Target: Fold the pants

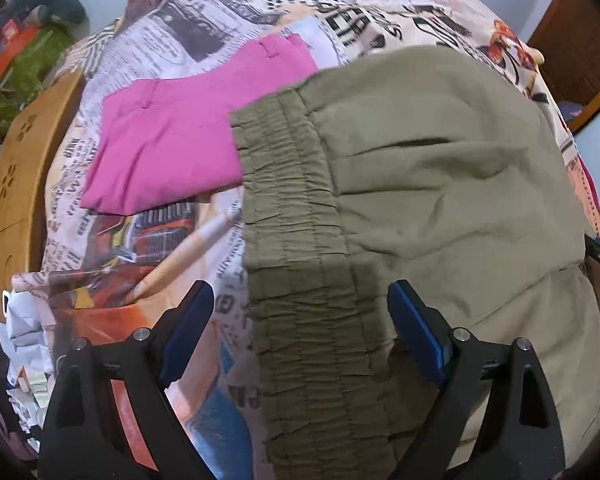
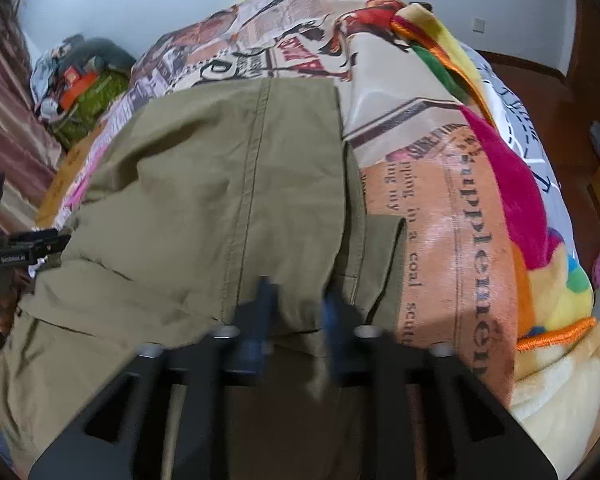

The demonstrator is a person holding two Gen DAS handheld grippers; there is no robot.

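Note:
Olive pants [image 1: 440, 184] lie spread on a bed with a newspaper-print cover [image 1: 204, 40]. Their gathered elastic waistband [image 1: 296, 240] runs down the middle of the left wrist view. My left gripper [image 1: 300, 288] hovers over that waistband, open wide, with the band below the gap and neither pad touching it. In the right wrist view the olive pants [image 2: 220, 184] show a long stitched seam and a folded edge. My right gripper [image 2: 297, 286], blurred, is closed on a fold of that olive cloth near the edge.
A folded pink garment [image 1: 168, 144] lies on the bed beyond the waistband. A wooden board [image 1: 16, 184] stands at the left. A colourful fleece blanket [image 2: 500, 184] is bunched at the right. Clutter and a green bag [image 2: 96, 100] sit by the far wall.

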